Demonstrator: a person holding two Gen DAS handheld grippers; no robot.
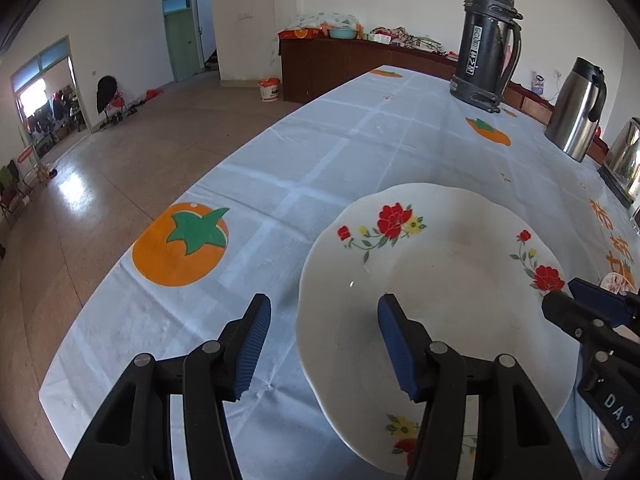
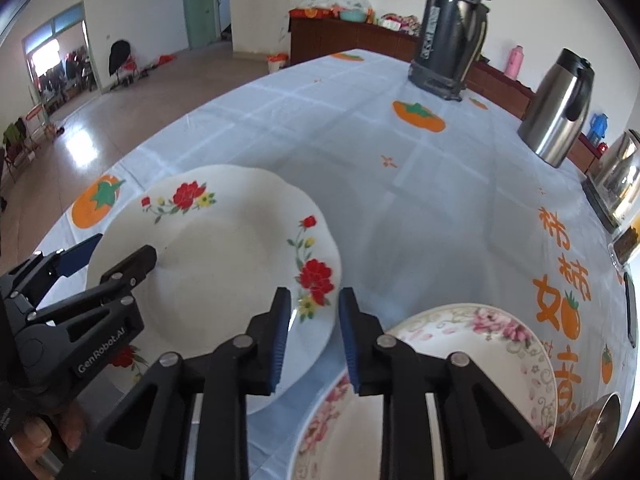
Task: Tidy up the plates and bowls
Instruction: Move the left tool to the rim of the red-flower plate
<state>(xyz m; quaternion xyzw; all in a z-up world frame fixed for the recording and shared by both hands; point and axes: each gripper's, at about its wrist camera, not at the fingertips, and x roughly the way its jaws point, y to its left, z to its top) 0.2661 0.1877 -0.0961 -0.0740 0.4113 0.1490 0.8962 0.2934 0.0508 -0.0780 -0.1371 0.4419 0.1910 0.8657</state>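
Straddling the red-flowered plate (image 1: pixel 440 280), both grippers spread, neither gripping.
Left gripper (image 1: pixel 324 344) wide across its rim, right gripper (image 2: pixel 314 336) narrower; pink-flowered dishes (image 2: pixel 472 344) seemingly await stacking.

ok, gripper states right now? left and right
Left gripper: open, straddling the red-flowered plate rim.
Right gripper: open, at the same plate's other edge, holding nothing.

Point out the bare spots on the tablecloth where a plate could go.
Free: the wide stretch between the red-flower plate and the steel jug, before the dark thermos. Crowded: the near right corner, with the pink-flower plates and a kettle.
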